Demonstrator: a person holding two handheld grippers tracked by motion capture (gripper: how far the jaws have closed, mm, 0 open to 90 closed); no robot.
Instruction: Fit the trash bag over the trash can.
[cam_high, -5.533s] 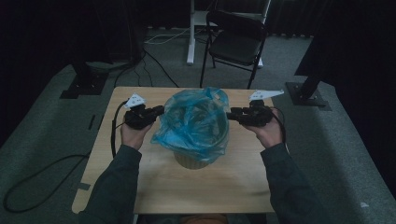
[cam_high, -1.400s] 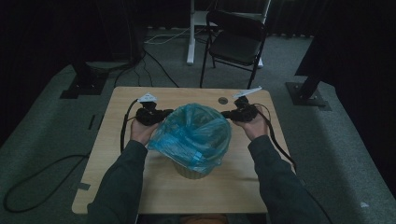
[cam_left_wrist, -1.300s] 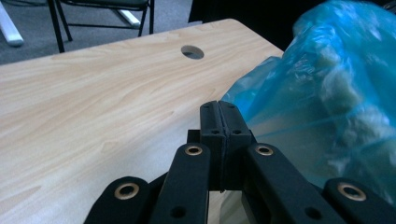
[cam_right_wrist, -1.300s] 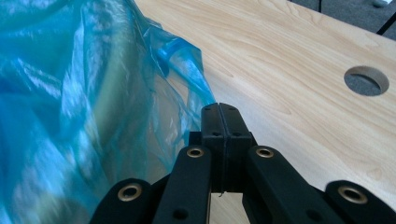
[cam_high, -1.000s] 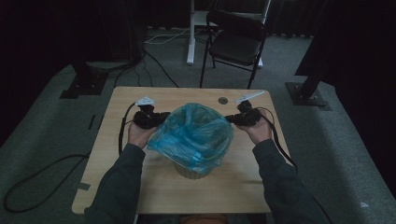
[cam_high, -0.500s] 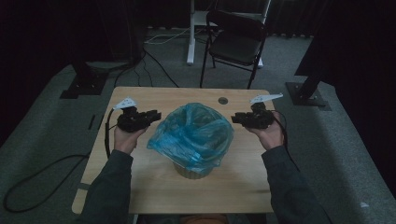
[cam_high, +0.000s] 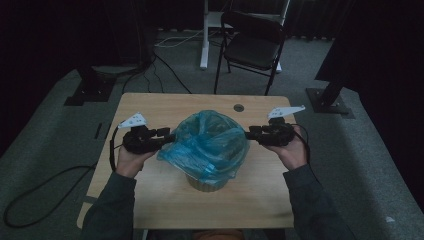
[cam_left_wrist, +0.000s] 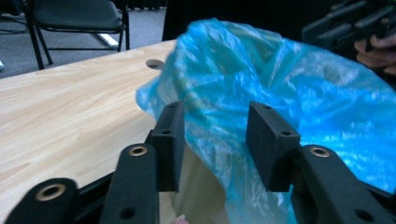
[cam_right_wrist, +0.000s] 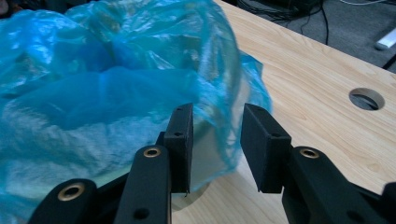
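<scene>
With both the left gripper (cam_left_wrist: 215, 144) and right gripper (cam_right_wrist: 217, 147) just opened (film between unclamped jaws), the blue bag liner (cam_high: 207, 145) could be snagged off its bin (cam_high: 205, 183).

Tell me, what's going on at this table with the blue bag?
A person at a wooden table is fitting a blue plastic bag over a small bin, one hand-held gripper in each hand. The left hand-held gripper and the right hand-held gripper sit at opposite sides of the bag. Their jaws have just been opening; bag film lies loosely between both pairs, unpinched. The bag drapes over the bin's rim.
</scene>
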